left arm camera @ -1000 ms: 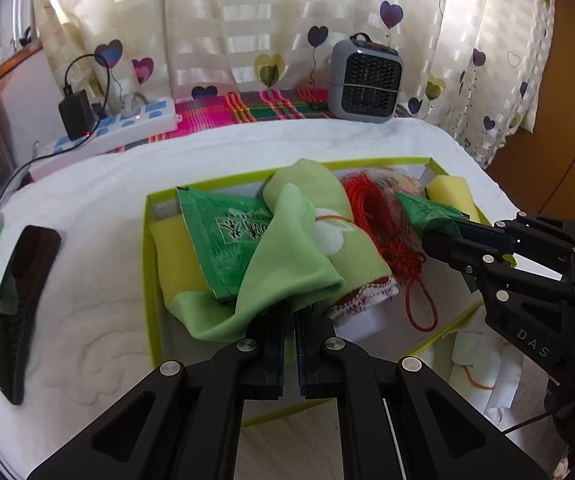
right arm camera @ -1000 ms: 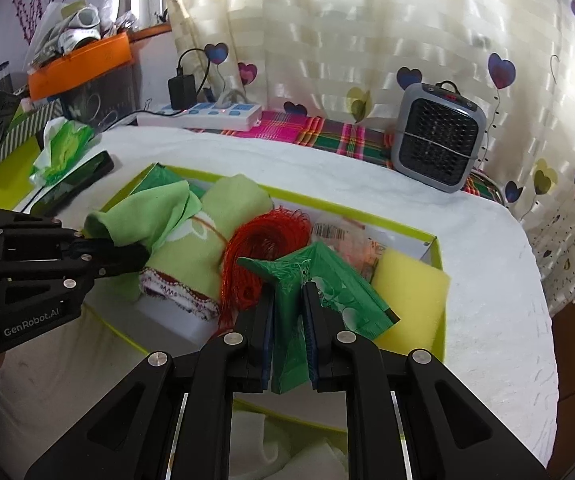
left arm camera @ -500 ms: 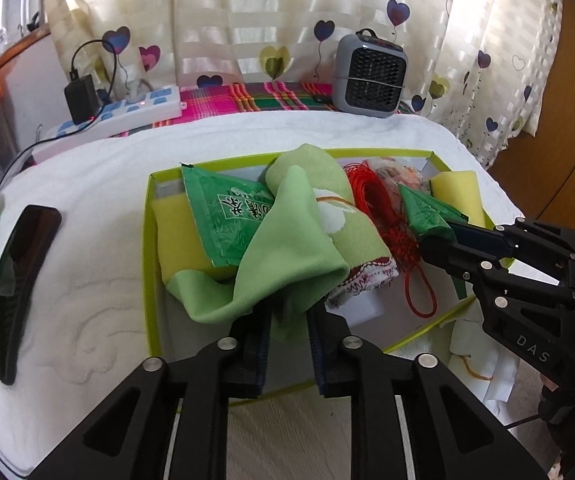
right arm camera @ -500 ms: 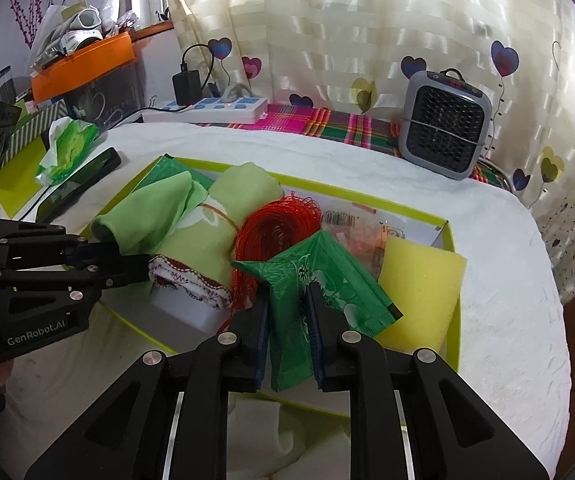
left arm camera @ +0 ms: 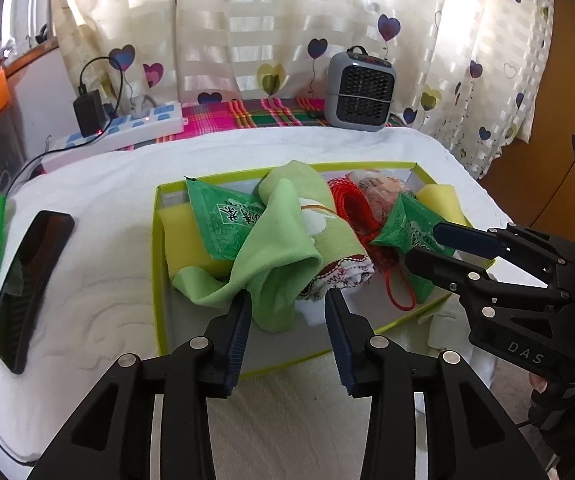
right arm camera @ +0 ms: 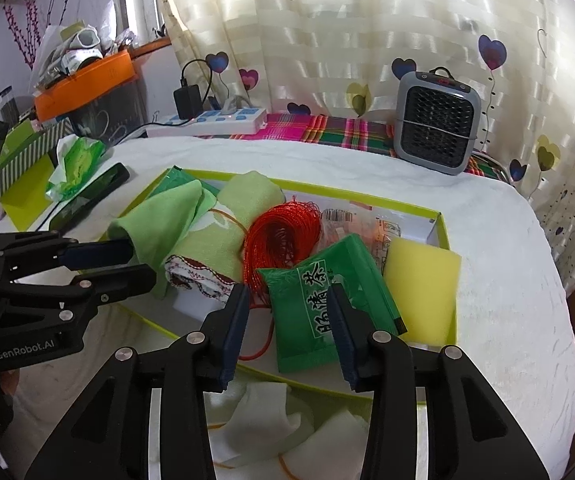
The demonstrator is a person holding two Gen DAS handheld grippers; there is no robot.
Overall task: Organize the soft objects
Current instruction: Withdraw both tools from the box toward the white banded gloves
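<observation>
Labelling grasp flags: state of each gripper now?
Left gripper: open, light green soft cloth between its jaws, not clamped.
Right gripper: open, green foil tea packet released.

Box [left arm camera: 158, 280] crammed — bare floor perhaps only front-left, phone [left arm camera: 27, 284] flanking

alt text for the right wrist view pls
The open right gripper straddles a green tea packet lying in a green-edged box on a white-covered table, beside a yellow sponge, red netting and a light green cloth. The left gripper, also open, is at that cloth.
</observation>
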